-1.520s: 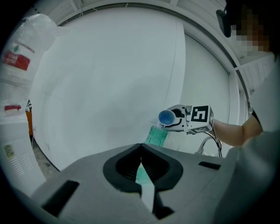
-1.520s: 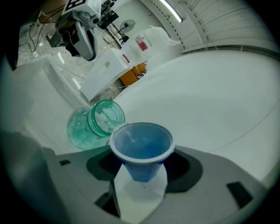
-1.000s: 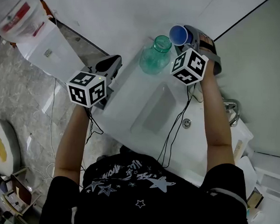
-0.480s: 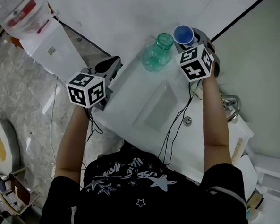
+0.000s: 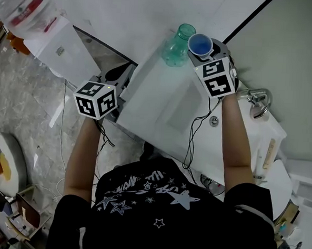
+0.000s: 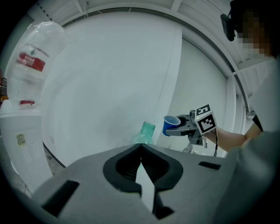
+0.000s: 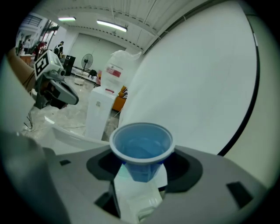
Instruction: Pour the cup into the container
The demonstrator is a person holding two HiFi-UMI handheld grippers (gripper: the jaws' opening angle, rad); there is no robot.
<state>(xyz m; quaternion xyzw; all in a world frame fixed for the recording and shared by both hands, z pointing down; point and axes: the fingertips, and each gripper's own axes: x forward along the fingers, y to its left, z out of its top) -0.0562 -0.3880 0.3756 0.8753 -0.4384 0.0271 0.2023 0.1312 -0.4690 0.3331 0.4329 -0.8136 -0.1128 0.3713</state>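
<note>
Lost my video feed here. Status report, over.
Left gripper shut, empty, off to the side. Right gripper shut on blue cup, upright, beside green bottle mouth. Nothing between cup and bottle.

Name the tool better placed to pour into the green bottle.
Right. The right tool grips the blue cup, upright, close beside the green bottle and near its mouth. The left tool is shut on nothing and sits farther from the bottle.
</note>
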